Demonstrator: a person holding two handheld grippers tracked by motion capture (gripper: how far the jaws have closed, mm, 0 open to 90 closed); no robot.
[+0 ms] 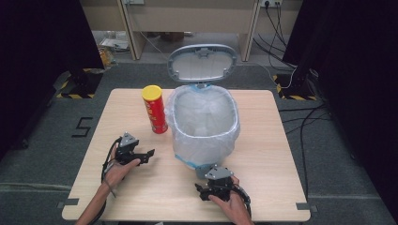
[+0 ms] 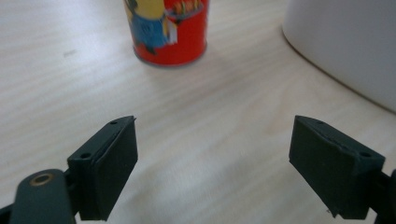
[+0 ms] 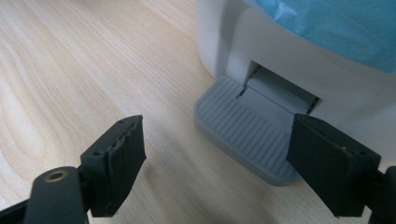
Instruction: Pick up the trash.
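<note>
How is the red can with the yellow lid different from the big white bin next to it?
The red can is tall and narrow; the white bin is wide and much bigger. The can's yellow lid is on, while the bin's grey lid stands flipped up, showing the plastic bag lining it. The can carries a cartoon picture; the bin is plain, with a grey pedal at its foot. Both stand upright on the wooden table, close beside each other.

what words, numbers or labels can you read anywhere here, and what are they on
"5": black figure on the grey floor left of the table.
Red can: a cartoon figure in the left gripper view; its lettering is too small and blurred to read.
Bin: no text.
</note>
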